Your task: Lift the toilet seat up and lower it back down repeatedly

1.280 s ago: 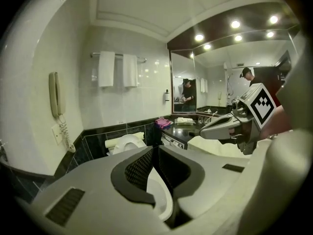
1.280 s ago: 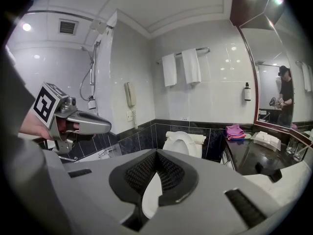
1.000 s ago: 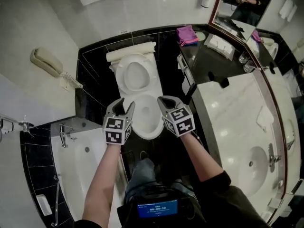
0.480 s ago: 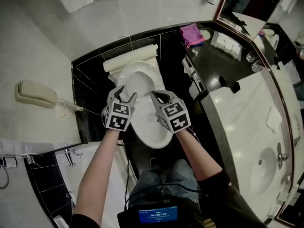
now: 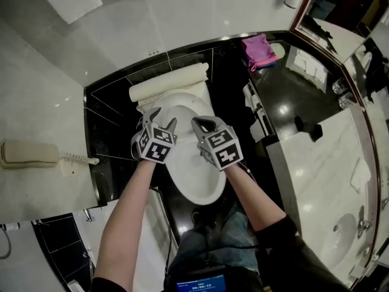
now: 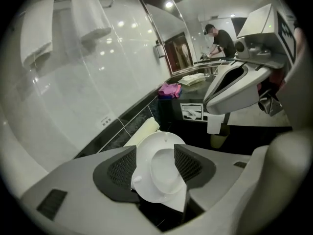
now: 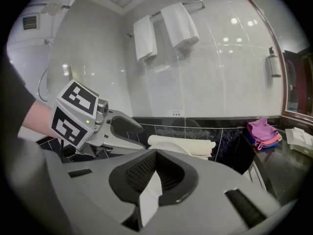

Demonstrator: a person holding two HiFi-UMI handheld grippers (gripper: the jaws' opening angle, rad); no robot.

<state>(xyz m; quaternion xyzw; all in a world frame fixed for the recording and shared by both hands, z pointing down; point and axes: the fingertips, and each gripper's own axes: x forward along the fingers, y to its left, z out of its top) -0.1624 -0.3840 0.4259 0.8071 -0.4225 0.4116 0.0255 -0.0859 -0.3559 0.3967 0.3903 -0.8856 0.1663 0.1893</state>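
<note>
head view: the toilet seat (image 5: 181,96) stands raised at the 12 o'clock end of the bowl (image 5: 200,184). the left gripper (image 5: 163,119) hovers at the seat's 9 o'clock side and the right gripper (image 5: 199,124) at its 3 o'clock side.

left gripper view: its jaws stand wide apart, having just been opening. the seat's underside shows between them, with neither pad pressing on it. the right gripper sits at 2 o'clock.

right gripper view: its jaws are pressed together with nothing gripped. the left gripper sits at 9 o'clock.
</note>
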